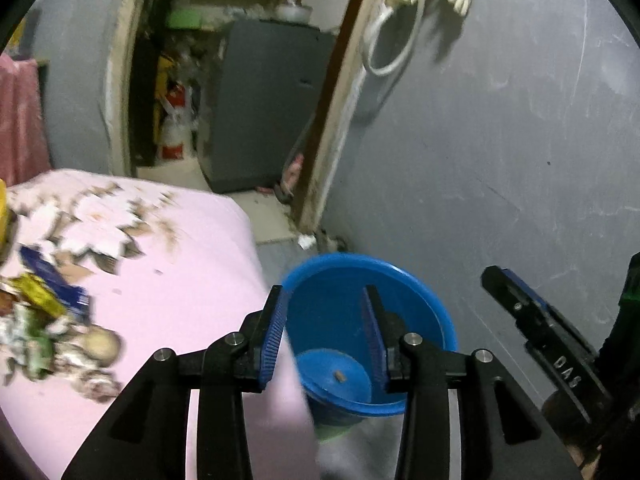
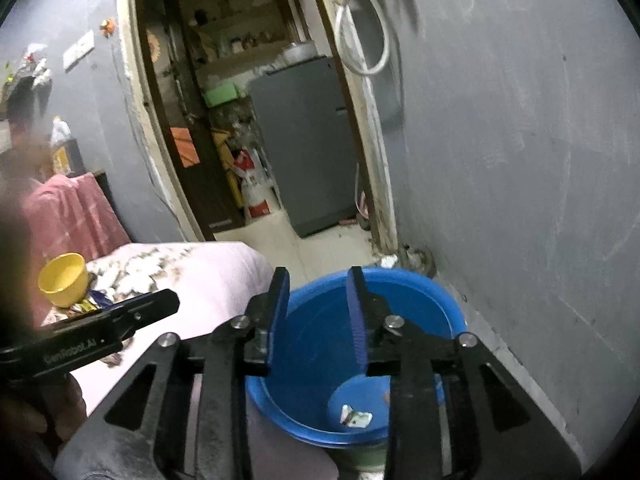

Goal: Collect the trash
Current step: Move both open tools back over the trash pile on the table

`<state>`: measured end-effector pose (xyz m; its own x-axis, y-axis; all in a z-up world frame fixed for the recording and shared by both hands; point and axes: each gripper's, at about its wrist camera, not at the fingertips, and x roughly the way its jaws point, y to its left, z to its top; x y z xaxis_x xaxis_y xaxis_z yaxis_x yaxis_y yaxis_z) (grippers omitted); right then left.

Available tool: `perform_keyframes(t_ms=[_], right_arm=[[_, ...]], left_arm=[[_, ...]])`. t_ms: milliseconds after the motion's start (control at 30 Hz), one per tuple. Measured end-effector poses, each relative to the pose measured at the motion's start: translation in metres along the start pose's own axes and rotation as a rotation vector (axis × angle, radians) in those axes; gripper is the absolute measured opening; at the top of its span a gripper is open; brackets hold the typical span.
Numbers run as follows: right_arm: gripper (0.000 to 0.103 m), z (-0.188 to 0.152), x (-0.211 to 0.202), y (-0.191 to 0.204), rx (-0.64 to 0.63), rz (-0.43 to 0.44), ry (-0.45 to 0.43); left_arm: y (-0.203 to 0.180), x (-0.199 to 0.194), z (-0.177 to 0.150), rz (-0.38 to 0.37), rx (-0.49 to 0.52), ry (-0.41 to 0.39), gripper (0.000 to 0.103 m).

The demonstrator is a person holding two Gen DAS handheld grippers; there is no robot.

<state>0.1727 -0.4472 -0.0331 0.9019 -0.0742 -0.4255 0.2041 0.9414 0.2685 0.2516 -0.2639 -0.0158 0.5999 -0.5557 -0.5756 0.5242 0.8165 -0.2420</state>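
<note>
Both grippers, left gripper (image 1: pixel 326 328) and right gripper (image 2: pixel 318 314), hang with jaws released and empty over the blue bucket (image 2: pixel 440 300) beside the bed (image 1: pixel 180 280); only the left view shows the wrapper pile (image 1: pixel 44 320), only the right the crumpled scrap (image 2: pixel 356 416) in the bucket and the yellow cup (image 2: pixel 64 278).

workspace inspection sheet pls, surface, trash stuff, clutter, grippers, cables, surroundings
surface: pink floral bedsheet, wrappers on it.
job's things: blue bucket on the floor beside the bed, small scraps inside; wrapper pile still on the sheet.
clutter: yellow cup on the bed.
grippers: left gripper and right gripper open, empty, over the bucket.
cables: white cord hanging on the wall.
surroundings: grey wall, doorway, grey fridge.
</note>
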Motion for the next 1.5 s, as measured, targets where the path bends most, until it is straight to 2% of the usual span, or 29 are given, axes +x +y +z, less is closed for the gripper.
perform_keyframes(t_ms=[200, 400, 500, 567, 733, 833, 1167, 1367, 1500], right_arm=[[0.088, 0.014, -0.02, 0.037, -0.036, 0.055, -0.075], [0.103, 0.02, -0.035, 0.084, -0.083, 0.116, -0.141], [0.103, 0.021, -0.04, 0.104, -0.097, 0.143, -0.162], [0.103, 0.02, -0.044, 0.118, -0.106, 0.162, -0.182], [0.103, 0.015, -0.052, 0.146, -0.116, 0.204, -0.223], [0.103, 0.012, -0.056, 0.162, -0.124, 0.232, -0.251], [0.103, -0.011, -0.065, 0.212, -0.192, 0.299, -0.315], [0.103, -0.028, -0.055, 0.233, -0.261, 0.309, -0.289], [0.103, -0.04, -0.04, 0.243, -0.301, 0.312, -0.241]], left_arm=[[0.023, -0.053, 0.006, 0.074, -0.012, -0.125, 0.046], [0.053, -0.099, 0.007, 0.151, -0.02, -0.214, 0.059], [0.07, -0.122, 0.001, 0.199, -0.036, -0.255, 0.068], [0.081, -0.138, -0.004, 0.229, -0.049, -0.289, 0.08], [0.112, -0.172, -0.017, 0.294, -0.078, -0.361, 0.096], [0.128, -0.192, -0.027, 0.334, -0.096, -0.402, 0.098], [0.167, -0.228, -0.056, 0.453, -0.129, -0.451, 0.099], [0.184, -0.23, -0.073, 0.494, -0.133, -0.447, 0.099], [0.194, -0.224, -0.081, 0.505, -0.139, -0.428, 0.099]])
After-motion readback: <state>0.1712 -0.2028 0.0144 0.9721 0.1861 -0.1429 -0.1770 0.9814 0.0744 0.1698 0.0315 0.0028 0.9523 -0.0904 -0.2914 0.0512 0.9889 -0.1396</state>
